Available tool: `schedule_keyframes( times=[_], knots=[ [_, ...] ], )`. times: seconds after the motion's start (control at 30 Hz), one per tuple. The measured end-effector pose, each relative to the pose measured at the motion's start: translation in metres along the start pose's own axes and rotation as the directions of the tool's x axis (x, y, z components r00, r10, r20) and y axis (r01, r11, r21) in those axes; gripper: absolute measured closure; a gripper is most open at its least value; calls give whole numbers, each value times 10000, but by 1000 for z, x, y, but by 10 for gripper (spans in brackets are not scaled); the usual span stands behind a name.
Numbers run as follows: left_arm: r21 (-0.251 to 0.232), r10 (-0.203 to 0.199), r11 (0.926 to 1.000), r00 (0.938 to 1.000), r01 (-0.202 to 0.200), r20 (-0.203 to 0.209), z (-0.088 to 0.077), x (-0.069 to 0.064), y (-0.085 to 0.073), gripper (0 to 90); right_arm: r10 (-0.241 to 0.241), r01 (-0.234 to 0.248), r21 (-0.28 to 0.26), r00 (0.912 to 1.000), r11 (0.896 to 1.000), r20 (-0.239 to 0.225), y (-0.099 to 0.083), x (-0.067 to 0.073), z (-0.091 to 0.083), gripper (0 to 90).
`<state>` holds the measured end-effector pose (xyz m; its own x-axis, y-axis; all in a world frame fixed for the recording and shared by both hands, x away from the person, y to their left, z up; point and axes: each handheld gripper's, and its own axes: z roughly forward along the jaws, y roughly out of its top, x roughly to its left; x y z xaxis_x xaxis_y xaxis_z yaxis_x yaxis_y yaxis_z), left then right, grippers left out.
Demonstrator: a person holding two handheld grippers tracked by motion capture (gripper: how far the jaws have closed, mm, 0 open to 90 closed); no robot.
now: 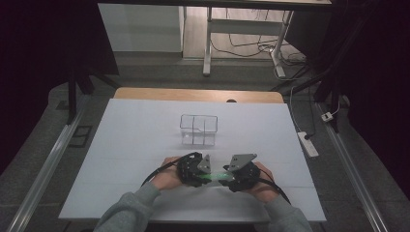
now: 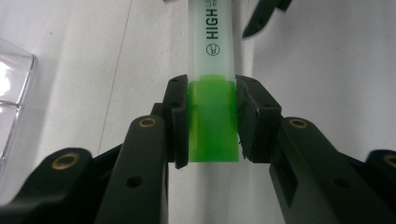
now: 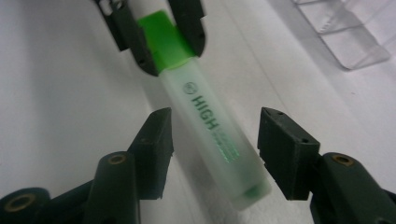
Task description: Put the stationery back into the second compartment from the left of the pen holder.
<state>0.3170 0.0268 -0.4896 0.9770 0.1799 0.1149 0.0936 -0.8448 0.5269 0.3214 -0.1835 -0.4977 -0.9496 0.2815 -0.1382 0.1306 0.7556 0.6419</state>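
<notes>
Two grippers meeting low over white tabletop (image 1: 145, 145), clear divided box (image 1: 198, 129) empty beyond. Left gripper (image 2: 212, 121) clenched on highlighter (image 3: 212, 130) cap; right gripper (image 3: 215, 149) fingers (image 3: 156, 140) released around barrel, not yet touching. Uncapping still ahead.

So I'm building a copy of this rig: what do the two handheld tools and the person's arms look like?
Both tools are black. The left tool and right tool each carry a grey three-cornered plate on top and trail a black cable. Each has two black jaws with blocky pads and brass-coloured pivot pins. The sleeves are grey.
</notes>
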Motion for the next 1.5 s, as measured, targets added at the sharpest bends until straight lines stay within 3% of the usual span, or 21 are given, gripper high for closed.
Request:
schedule_keyframes(
  times=[0.27,0.4,0.53,0.67,0.83,1.0,1.13,1.33,1.5],
  knots=[
    [-341,130,9993,9996,-122,238,-5,-1,1,665,-974,965,679,9952,9930,108,1,8,8,566],
    [-647,141,9978,9996,-126,233,-8,1,-1,659,-1474,1462,640,9890,9872,143,3,11,8,602],
    [-1088,-55,9940,9999,64,93,-14,3,-2,640,-1820,1811,547,9832,9820,131,5,15,8,652],
    [-1428,-581,9882,9982,551,-167,-19,7,-5,566,-1604,1599,261,9869,9868,176,5,14,5,665],
    [-2030,-1757,9635,9844,1742,111,-24,14,-10,448,-1082,1084,-22,9930,9941,473,2,7,1,665],
    [-2339,-2509,9401,9679,2480,179,-26,19,-16,392,-499,526,-394,9965,9978,669,1,3,-1,665],
    [-2615,-3187,9120,9473,3161,339,-27,23,-23,379,-95,147,-606,9963,9981,855,-1,0,-3,665],
    [-2784,-3762,8840,9250,3756,535,-28,28,-32,360,377,-278,-993,9943,9947,994,-2,-4,-6,664],
    [-3037,-3969,8659,9154,3975,667,-29,28,-34,347,599,-485,-1122,9931,9925,1009,-2,-4,-7,664]
  ],
)
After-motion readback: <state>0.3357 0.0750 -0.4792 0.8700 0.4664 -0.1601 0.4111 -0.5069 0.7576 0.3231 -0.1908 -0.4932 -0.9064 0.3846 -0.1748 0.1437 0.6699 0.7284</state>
